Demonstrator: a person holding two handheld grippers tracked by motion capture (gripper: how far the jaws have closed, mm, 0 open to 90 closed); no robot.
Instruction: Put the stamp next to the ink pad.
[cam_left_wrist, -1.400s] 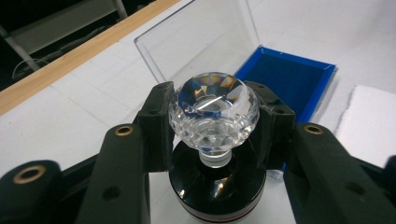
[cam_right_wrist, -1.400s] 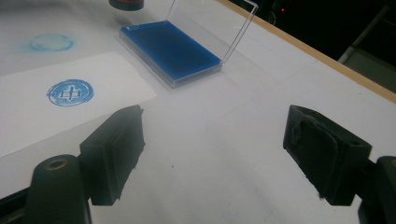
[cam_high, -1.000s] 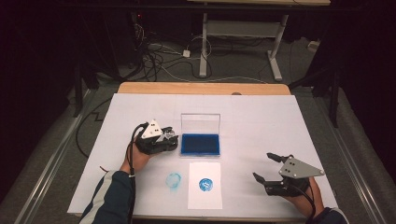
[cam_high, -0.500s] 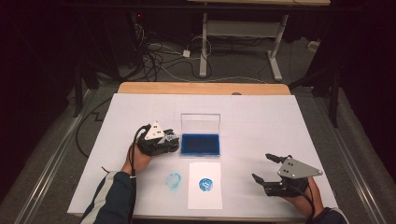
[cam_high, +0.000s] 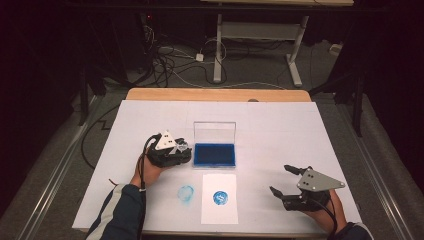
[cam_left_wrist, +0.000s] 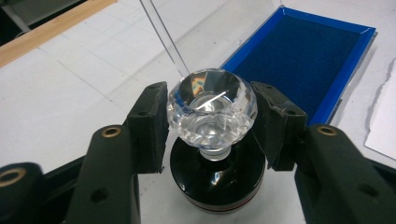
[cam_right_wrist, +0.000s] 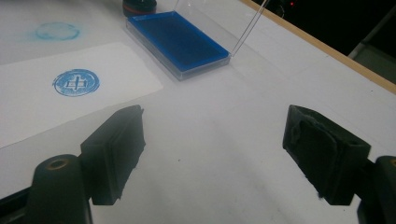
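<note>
Just left of the blue ink pad (cam_high: 215, 155), the stamp (cam_left_wrist: 212, 140) stood upright on the white table cover (cam_high: 280, 125), its faceted clear knob between the pads of the left gripper (cam_left_wrist: 211, 122). Those jaws had just been opening; a thin gap seemed to show on each side of the knob, though the glare made that hard to judge. Well right of the ink pad, the right gripper (cam_high: 283, 181) rested with jaws spread wide and empty. Near the pad's front edge lay the paper sheet (cam_high: 219, 198) bearing a blue print.
</note>
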